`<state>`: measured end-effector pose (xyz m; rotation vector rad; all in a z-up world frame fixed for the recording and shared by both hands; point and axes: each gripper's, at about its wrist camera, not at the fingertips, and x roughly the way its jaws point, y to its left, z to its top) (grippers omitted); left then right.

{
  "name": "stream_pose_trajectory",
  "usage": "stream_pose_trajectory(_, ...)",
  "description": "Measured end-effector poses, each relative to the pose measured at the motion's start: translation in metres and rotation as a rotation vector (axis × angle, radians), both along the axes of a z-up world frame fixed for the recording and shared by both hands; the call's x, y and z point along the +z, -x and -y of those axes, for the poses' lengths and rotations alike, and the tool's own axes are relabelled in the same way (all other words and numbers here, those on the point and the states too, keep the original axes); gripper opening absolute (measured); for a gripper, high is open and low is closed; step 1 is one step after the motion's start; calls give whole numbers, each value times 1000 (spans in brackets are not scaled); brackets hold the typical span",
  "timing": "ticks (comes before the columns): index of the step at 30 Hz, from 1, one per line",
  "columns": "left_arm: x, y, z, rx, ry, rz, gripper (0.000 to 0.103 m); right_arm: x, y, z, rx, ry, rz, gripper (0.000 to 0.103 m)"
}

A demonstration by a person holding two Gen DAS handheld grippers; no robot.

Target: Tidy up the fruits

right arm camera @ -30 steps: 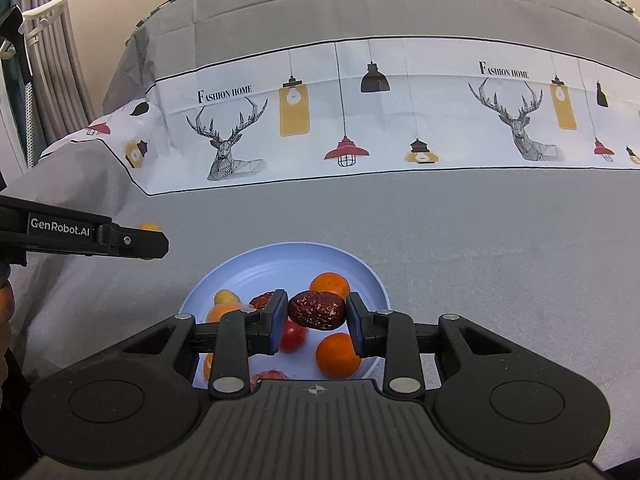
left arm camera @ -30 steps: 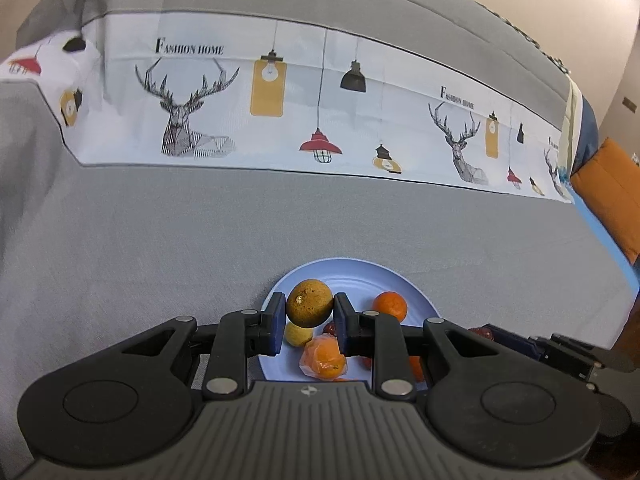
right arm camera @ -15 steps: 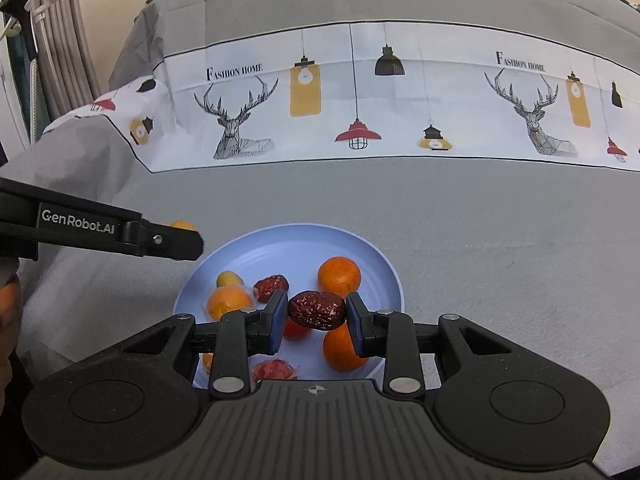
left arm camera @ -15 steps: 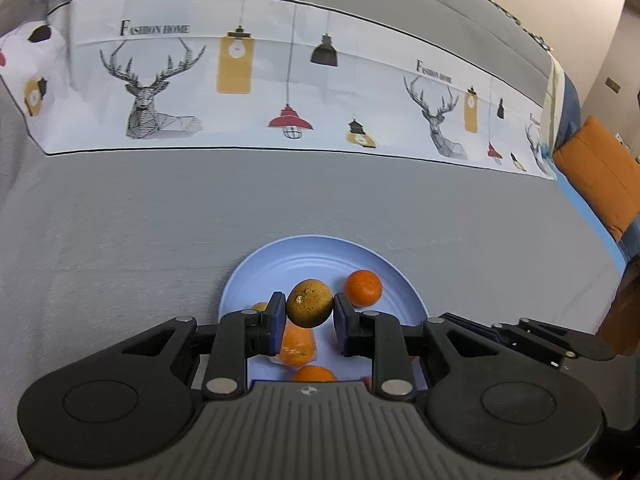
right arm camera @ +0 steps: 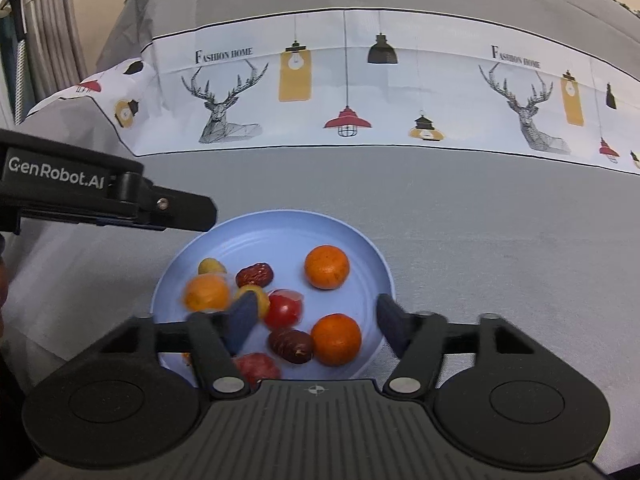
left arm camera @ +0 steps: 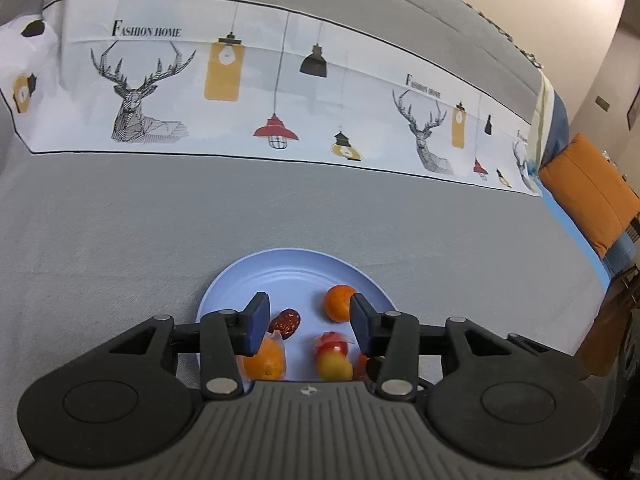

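In the left wrist view, a grey bedspread (left arm camera: 120, 240) with a deer-and-lamp band carried a blue plate (left arm camera: 280, 268); the left gripper (left arm camera: 306, 320) was opening above the plate's near edge with nothing between its jaws, an orange (left arm camera: 339, 303) and a red date (left arm camera: 285, 320) lying below. In the right wrist view, the right gripper (right arm camera: 312, 322) was opening over the same plate (right arm camera: 360, 248), empty, above a dark date (right arm camera: 291, 345) touching an orange (right arm camera: 336, 339).

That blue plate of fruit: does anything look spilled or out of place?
Nothing stands out. Every fruit visible lies inside the blue plate, none on the grey cloth. A few near the left claw look smeared, likely motion blur.
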<state>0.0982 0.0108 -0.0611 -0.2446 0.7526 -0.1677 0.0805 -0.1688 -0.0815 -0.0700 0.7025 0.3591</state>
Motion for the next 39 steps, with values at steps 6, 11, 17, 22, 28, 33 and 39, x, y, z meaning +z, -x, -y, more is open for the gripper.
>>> stream_pose_trajectory(6, 1, 1, -1, 26, -23, 9, 71, 0, 0, 3, -18, -4, -8, 82)
stream_pose_trajectory(11, 1, 3, -4, 80, -57, 18, 82, 1, -1, 6, -32, -11, -9, 84)
stream_pose_trajectory(17, -3, 1, -12, 165, -107, -5, 85, 1, -2, 9, -54, -13, -10, 94)
stream_pose_trajectory(22, -6, -3, -20, 204, -134, -43, 86, 1, -2, 11, -81, -8, -11, 101)
stream_pose_trajectory(28, -12, -6, -25, 193, -92, -105, 91, 0, -4, 14, -110, -3, -16, 102)
stream_pose_trajectory(33, -15, -6, -23, 176, -87, -124, 102, -1, -4, 14, -123, 3, -23, 102)
stream_pose_trajectory(39, -18, -7, -23, 185, -101, -156, 102, -2, -6, 15, -142, 9, -43, 102)
